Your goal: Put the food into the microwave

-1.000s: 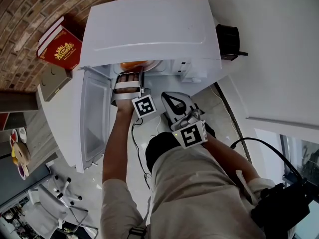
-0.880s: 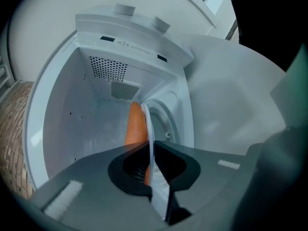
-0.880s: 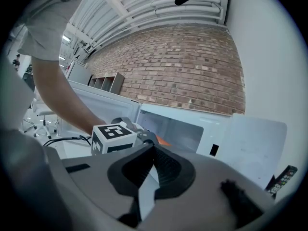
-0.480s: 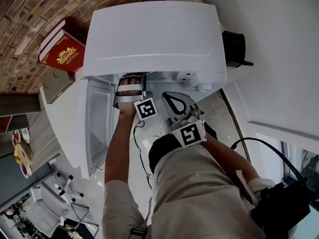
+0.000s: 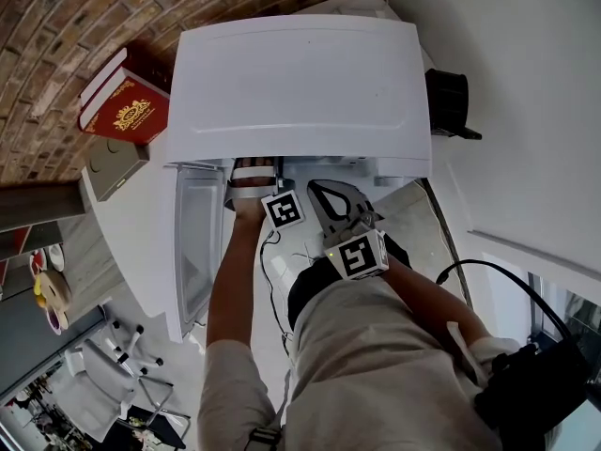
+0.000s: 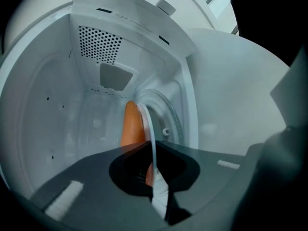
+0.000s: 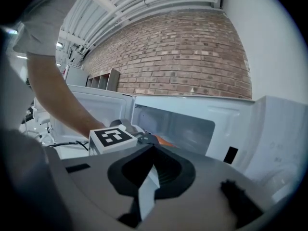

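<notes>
Closing the left gripper (image 6: 153, 170) jaws on the rim of the plate (image 6: 150, 129), gripping it inside the microwave (image 5: 300, 83) cavity, with the orange food (image 6: 131, 126) lying on it. Holding the right gripper (image 7: 147, 174) outside, facing the open cavity, with jaws clenched and grasping nothing.

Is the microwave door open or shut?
Open. The door is swung out to the side of the microwave, and the right gripper view looks straight into its white inside.

microwave (image 5: 300, 92): smooth white casing, probably painted metal | wall (image 5: 56, 26): rough brick | book (image 5: 127, 111): glossy cover
</notes>
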The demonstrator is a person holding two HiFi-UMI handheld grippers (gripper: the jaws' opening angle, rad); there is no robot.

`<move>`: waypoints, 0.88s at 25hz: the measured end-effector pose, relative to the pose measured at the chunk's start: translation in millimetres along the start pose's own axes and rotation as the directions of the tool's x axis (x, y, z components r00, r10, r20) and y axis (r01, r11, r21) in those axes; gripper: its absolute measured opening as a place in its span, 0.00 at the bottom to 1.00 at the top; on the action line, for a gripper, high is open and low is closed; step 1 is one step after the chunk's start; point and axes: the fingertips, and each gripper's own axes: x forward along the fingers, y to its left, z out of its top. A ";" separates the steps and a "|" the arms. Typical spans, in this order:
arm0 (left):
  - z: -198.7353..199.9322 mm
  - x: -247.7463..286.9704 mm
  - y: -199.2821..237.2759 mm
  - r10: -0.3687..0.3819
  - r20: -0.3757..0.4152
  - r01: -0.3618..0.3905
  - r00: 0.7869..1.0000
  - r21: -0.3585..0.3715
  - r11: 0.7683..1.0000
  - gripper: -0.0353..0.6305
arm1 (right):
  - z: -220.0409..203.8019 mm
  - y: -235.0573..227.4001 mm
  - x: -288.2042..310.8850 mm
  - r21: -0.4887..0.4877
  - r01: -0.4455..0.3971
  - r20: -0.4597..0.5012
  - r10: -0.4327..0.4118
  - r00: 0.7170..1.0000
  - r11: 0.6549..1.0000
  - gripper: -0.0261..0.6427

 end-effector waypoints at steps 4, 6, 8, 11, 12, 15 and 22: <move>2.1 3.4 6.4 -0.018 0.014 0.017 1.000 0.022 1.000 0.09 | -2.6 1.0 3.9 0.015 -0.026 -0.029 0.026 0.999 1.000 0.05; 6.3 3.0 4.4 -0.076 0.023 0.076 0.997 -0.001 0.997 0.10 | -3.0 2.7 4.9 0.023 -0.044 -0.047 0.045 0.998 0.999 0.05; 12.0 1.3 -4.6 -0.164 0.037 0.165 0.986 -0.034 0.986 0.11 | -2.3 5.4 4.4 0.025 -0.065 -0.064 0.067 0.996 0.998 0.05; 14.6 3.0 -6.0 -0.207 0.058 0.210 0.977 -0.057 0.976 0.13 | -2.1 5.6 5.3 0.029 -0.082 -0.075 0.084 0.994 0.996 0.05; 15.3 3.2 -5.2 -0.215 0.070 0.220 0.974 -0.070 0.973 0.13 | -2.8 4.8 6.1 0.032 -0.084 -0.077 0.086 0.993 0.996 0.05; 16.3 1.4 -5.6 -0.248 0.089 0.256 0.965 -0.097 0.962 0.14 | -5.4 4.6 6.5 0.037 -0.097 -0.085 0.099 0.991 0.995 0.05; 18.7 -11.3 -9.1 -0.362 0.142 0.384 0.921 -0.173 0.907 0.24 | -3.4 2.2 6.0 0.041 -0.104 -0.080 0.107 0.991 0.994 0.05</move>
